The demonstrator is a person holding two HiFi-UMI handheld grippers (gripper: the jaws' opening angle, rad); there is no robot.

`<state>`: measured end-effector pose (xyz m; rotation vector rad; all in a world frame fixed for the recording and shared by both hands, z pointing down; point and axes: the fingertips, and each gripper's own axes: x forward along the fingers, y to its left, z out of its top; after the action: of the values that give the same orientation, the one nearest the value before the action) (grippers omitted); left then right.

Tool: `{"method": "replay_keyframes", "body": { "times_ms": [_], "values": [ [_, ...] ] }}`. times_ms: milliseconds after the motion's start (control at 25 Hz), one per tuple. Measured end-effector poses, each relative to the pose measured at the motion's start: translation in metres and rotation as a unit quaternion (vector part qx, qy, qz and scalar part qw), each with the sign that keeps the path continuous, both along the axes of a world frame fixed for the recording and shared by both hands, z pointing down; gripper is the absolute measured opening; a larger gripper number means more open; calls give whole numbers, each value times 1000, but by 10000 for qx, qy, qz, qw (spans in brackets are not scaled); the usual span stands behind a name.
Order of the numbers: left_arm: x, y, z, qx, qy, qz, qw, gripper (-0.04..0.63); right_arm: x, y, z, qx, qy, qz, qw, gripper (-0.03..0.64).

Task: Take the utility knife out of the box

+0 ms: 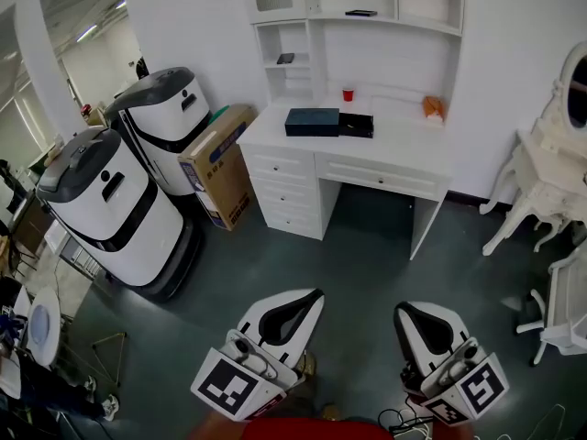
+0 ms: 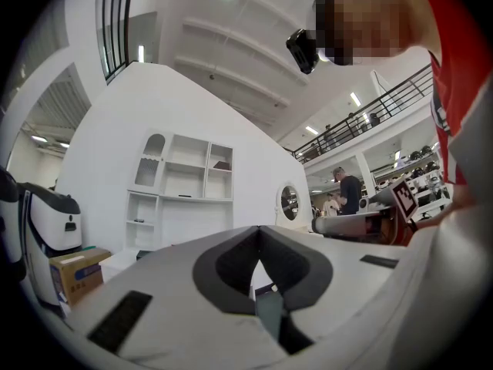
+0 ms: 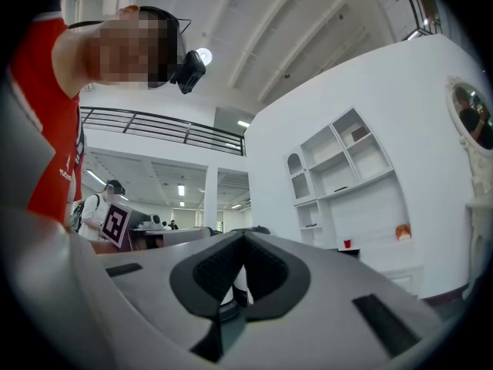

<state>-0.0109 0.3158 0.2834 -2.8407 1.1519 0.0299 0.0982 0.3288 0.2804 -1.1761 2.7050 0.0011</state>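
Observation:
A dark rectangular box [image 1: 312, 121] lies on the white desk [image 1: 404, 154] at the far side of the room, with a black piece [image 1: 356, 125] beside it on its right. No utility knife shows in any view. Both grippers hang low at the near edge of the head view, far from the desk and pointing toward it. My left gripper [image 1: 315, 294] is shut, its jaw tips meeting with nothing between them [image 2: 258, 228]. My right gripper [image 1: 401, 311] is also shut and empty [image 3: 245, 233]. In the right gripper view the desk and its shelves stand far off at the right.
Two large white-and-grey machines [image 1: 110, 209] [image 1: 170, 122] stand at the left, with a cardboard box [image 1: 218, 163] leaning by the desk drawers. A red cup [image 1: 348, 93] and an orange item [image 1: 433, 108] sit on the desk. Ornate white furniture [image 1: 541, 181] stands at the right. Grey floor [image 1: 358, 246] lies between me and the desk.

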Motion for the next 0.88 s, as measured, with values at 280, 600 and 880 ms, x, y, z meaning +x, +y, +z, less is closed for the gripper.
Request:
{"method": "replay_keyframes", "body": {
  "times_ms": [280, 600, 880],
  "values": [
    [-2, -64, 5, 36, 78, 55, 9999, 6, 0, -59, 4, 23, 80, 97, 9999, 11],
    [-13, -180, 3, 53, 16, 231, 9997, 6, -16, -171, -5, 45, 187, 229, 9996, 12],
    [-32, -290, -1, 163, 85, 415, 9990, 6, -39, -277, -9, 71, 269, 383, 9989, 12]
  ]
}}
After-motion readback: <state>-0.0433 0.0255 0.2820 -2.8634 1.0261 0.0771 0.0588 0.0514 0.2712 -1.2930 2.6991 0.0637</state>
